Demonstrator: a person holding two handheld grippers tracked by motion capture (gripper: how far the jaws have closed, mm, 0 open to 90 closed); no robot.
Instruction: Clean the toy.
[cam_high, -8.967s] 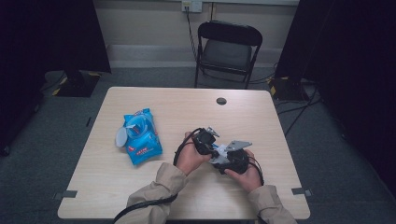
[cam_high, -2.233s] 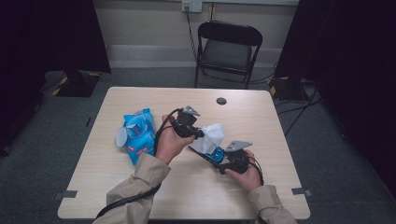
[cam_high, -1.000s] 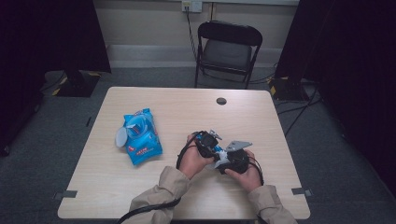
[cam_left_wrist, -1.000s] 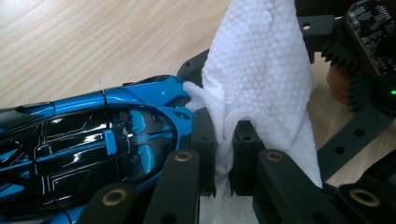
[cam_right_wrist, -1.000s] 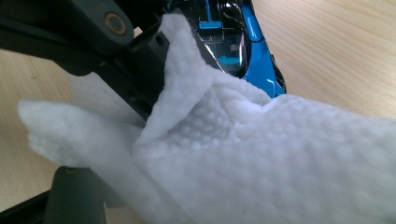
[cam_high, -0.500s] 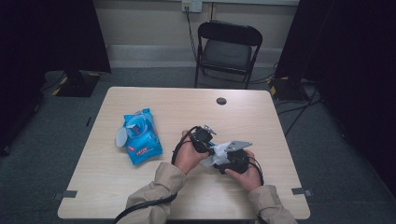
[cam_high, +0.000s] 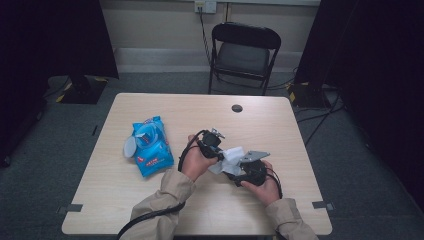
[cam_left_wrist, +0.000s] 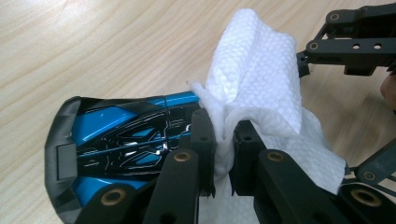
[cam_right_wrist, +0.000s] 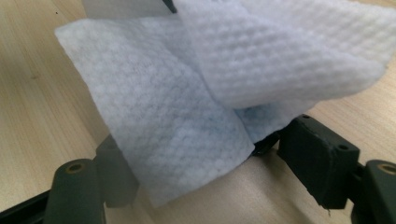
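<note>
Two grippers meet at the table's centre, toward six o'clock. In the left gripper view, the left gripper has its jaws nearly together, pinching a fold of the white wipe, which drapes over a glossy blue-and-black object. In the right gripper view, the right gripper stands with its jaws spread wide; the wipe hangs between them and covers what they hold, so I cannot tell whether the pads press on the object. In the high view, a blue wipes packet lies at nine o'clock from the hands on the pale wooden table. A black folding chair stands beyond the table at twelve o'clock, on grey carpet, with dark curtains to both sides.
</note>
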